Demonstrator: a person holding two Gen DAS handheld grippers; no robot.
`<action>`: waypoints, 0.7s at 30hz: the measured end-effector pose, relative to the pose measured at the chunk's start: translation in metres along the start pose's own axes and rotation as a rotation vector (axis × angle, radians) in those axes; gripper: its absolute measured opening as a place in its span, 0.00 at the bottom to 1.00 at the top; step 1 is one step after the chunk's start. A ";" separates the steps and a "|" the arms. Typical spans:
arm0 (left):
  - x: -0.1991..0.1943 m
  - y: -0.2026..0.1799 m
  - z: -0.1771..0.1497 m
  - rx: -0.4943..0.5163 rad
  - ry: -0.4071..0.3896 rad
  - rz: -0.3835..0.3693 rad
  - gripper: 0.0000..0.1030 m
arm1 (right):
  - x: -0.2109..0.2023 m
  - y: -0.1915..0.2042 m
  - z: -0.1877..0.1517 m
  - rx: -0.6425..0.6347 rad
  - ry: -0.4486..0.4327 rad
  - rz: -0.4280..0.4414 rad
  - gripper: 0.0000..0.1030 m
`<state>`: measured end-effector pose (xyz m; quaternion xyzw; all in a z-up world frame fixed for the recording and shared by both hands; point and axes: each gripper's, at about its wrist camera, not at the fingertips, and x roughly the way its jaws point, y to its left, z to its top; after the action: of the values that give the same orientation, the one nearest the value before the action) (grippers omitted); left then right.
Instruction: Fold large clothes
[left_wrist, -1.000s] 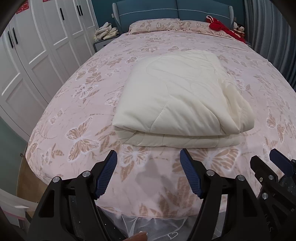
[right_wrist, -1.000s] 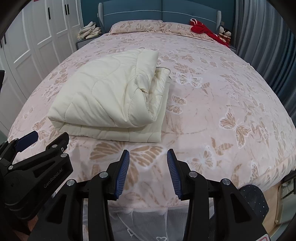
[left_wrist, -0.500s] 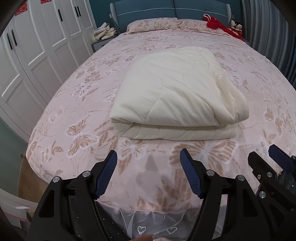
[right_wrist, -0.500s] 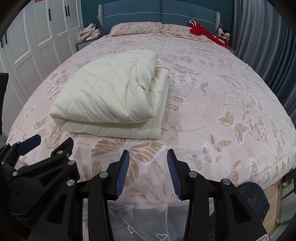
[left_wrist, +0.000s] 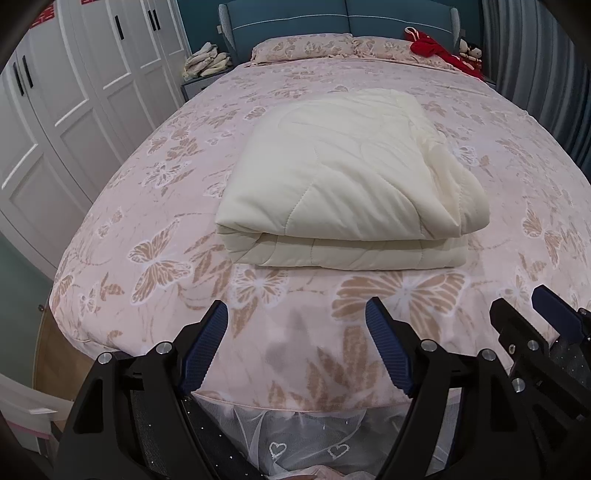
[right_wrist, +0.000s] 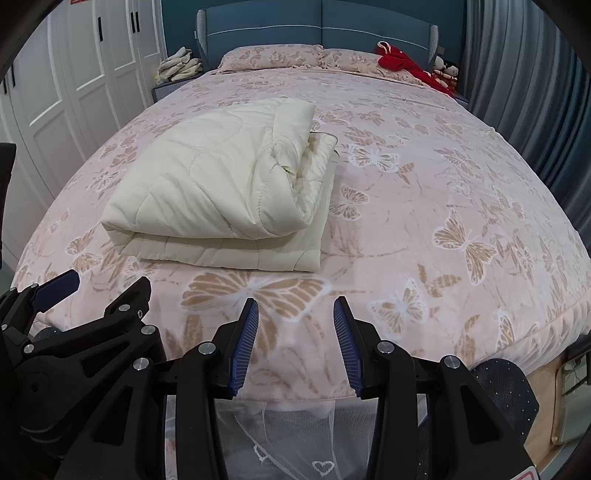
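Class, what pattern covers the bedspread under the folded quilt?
Tan and white butterflies on pink bedspread, clearest in the right wrist view.

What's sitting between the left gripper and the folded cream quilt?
Nothing but bare butterfly bedspread between the left gripper and the folded cream quilt; the left wrist view shows it.

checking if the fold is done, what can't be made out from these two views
- Underside and far edge of the cream quilt: hidden by its own top layers, both wrist views.
- Layer count at its open side: bunched folds cover it.
- Small dolls by the headboard: too small to identify.
- Left gripper and right gripper: open, bases cut off by the bottom edge.
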<state>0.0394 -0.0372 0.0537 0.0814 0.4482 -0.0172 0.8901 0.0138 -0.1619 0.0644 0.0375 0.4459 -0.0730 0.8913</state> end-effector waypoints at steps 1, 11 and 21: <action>0.000 0.000 0.000 0.001 0.001 -0.001 0.72 | 0.000 0.000 0.000 -0.003 0.000 -0.002 0.40; -0.001 0.000 -0.004 -0.007 0.003 -0.004 0.72 | -0.002 0.001 -0.003 -0.003 0.001 -0.006 0.40; -0.001 0.001 -0.006 -0.002 -0.003 0.007 0.72 | -0.001 0.002 -0.004 -0.006 0.003 -0.008 0.40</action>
<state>0.0340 -0.0352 0.0515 0.0819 0.4464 -0.0135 0.8910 0.0105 -0.1593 0.0632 0.0333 0.4475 -0.0751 0.8905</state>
